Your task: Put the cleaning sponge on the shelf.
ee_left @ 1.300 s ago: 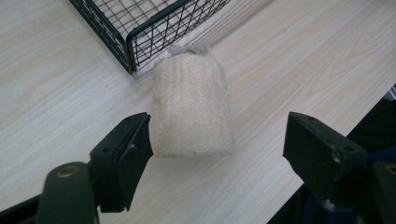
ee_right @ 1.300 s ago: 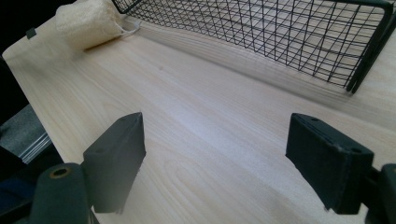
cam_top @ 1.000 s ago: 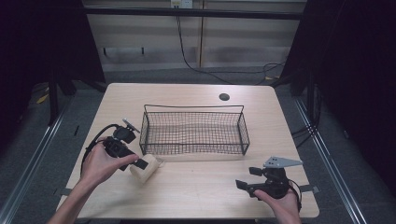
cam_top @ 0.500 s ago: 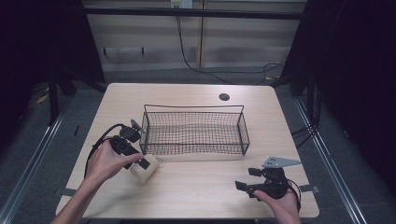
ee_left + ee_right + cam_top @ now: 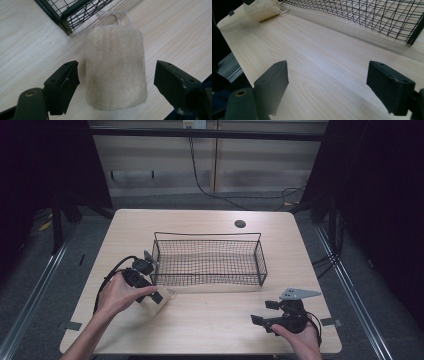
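Observation:
A pale, cylindrical loofah sponge (image 5: 115, 67) with a string loop lies on the wooden table, just off the front left corner of a black wire basket (image 5: 210, 276). My left gripper (image 5: 116, 75) is open, one jaw on each side of the sponge with a gap at both sides. From above, that left gripper (image 5: 159, 297) sits at the sponge (image 5: 169, 295). My right gripper (image 5: 263, 312) rests open near the table's front right, over bare wood. In the right gripper view its jaws (image 5: 332, 82) stand wide apart, with the sponge (image 5: 262, 10) far off.
The wire basket's corner (image 5: 72, 12) is close behind the sponge, and its long front wall (image 5: 367, 17) runs across ahead of the right gripper. A round cable hole (image 5: 240, 224) is in the table's far side. The table's left edge (image 5: 229, 42) is nearby.
The left hand has shifted its gripper slightly rightward up to the sponge. The right gripper has barely moved.

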Demonstrator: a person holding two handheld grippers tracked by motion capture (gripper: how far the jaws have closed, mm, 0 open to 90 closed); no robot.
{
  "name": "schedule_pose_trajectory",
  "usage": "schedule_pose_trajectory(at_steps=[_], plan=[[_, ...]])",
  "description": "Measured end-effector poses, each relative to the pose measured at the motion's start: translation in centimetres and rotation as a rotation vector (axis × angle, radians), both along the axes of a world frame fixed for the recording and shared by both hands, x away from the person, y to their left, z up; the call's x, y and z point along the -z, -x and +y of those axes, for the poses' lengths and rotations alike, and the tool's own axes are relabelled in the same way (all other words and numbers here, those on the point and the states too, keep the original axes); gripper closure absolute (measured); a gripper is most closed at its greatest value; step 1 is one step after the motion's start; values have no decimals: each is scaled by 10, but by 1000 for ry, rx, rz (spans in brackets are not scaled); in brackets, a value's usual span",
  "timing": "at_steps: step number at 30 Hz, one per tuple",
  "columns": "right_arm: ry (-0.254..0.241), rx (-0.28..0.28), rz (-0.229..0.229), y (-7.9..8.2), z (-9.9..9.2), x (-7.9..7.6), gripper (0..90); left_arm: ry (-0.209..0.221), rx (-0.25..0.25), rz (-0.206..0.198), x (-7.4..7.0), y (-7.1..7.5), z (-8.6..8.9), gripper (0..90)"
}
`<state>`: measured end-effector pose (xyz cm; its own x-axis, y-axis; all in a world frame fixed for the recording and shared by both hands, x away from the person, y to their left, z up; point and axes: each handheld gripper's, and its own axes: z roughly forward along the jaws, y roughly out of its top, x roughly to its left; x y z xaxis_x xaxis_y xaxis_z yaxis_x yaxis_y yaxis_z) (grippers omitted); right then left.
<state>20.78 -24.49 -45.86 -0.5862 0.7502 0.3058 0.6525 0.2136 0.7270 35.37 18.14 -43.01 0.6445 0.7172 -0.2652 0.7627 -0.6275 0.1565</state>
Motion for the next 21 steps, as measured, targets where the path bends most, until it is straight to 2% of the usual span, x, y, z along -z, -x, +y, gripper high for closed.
schedule_pose_trajectory(at_steps=[4,7,13,18,21], plan=[[-3,3,6,0,0,0,172,-15,2,10,6,-1,-3,201],[-2,2,7,0,0,0,171,-42,11,25,11,-2,-6,210],[2,-2,12,0,0,1,169,-48,16,37,15,-2,-10,229],[3,-6,16,-1,1,1,166,-75,25,46,20,-2,-14,235],[1,-6,11,-1,0,1,166,-85,34,66,22,-3,-15,248]])
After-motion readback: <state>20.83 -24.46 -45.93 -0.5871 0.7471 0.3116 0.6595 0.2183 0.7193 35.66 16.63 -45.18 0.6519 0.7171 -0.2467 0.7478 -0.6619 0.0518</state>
